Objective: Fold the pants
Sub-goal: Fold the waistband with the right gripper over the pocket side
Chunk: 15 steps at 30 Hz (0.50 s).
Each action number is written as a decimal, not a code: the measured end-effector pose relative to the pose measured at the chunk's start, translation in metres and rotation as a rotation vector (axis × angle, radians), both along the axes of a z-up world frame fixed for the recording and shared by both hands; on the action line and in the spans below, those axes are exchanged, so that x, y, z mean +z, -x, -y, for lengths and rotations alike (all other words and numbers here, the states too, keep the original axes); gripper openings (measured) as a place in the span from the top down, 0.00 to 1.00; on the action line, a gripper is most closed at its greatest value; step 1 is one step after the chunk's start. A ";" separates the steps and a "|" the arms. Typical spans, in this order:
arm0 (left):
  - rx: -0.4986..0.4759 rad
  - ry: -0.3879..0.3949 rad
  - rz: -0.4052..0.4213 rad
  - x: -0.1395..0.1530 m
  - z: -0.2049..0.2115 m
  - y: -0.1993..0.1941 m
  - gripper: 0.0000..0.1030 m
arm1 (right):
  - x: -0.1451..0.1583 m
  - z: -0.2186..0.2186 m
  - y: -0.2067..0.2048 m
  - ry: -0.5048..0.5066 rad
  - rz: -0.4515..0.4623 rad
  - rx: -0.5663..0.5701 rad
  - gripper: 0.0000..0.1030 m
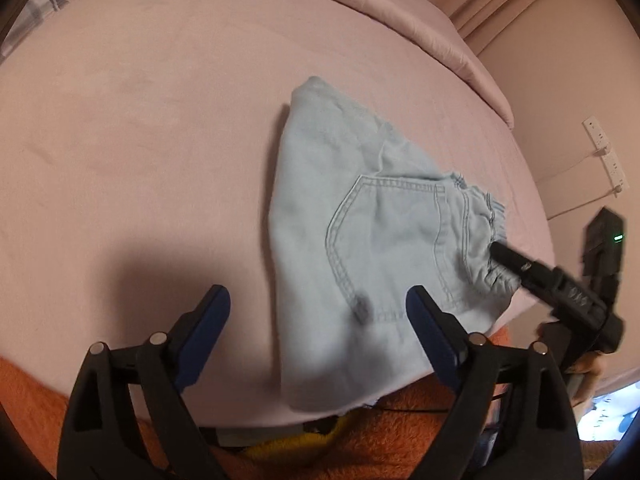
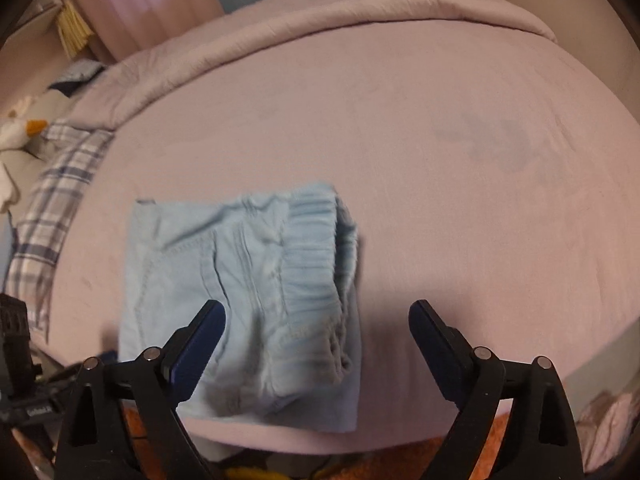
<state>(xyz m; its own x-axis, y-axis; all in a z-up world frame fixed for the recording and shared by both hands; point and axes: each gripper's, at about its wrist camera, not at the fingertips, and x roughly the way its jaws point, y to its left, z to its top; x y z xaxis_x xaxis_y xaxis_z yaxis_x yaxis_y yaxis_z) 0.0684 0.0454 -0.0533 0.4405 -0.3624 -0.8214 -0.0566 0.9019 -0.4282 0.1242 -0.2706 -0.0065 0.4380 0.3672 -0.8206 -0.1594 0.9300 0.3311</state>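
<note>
Fingers of both grippers stand spread wide with nothing between them. The left gripper hovers over the near edge of the bed, its right finger above the pants and its left one over bare sheet. The right gripper hangs just above the elastic waistband; whether a fingertip touches the cloth I cannot tell, though in the left wrist view one of its fingers looks to rest against the gathered edge.

The pants, pale blue denim, lie near the front edge of the bed as a compact, roughly squared bundle of several layers. To my eye the folding is nearly or fully finished: no leg trails out, and what may remain is smoothing or squaring the edges.

From the left wrist one sees the back pocket face up and the right gripper reaching in from the side. The right wrist view instead shows the stacked layers at the waistband end, a plaid pillow and a duvet rolled back along the far side.
</note>
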 end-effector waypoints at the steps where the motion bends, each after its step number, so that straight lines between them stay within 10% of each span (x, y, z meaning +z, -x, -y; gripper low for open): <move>1: -0.004 0.022 -0.021 -0.006 0.000 -0.004 0.13 | -0.003 0.000 -0.003 -0.022 -0.010 0.006 0.10; 6: -0.009 0.080 -0.062 -0.028 -0.005 -0.010 0.16 | -0.046 -0.003 -0.018 -0.113 -0.164 0.035 0.10; 15: -0.037 0.119 -0.070 -0.033 -0.002 -0.024 0.52 | -0.047 0.001 -0.023 -0.205 -0.117 0.059 0.28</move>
<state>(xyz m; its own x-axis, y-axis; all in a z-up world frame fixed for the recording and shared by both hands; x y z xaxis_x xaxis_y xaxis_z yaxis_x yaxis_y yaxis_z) 0.0924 0.0472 -0.0858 0.3681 -0.4738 -0.8000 -0.0582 0.8470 -0.5284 0.1472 -0.2717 -0.0536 0.3171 0.5538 -0.7699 -0.1615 0.8315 0.5315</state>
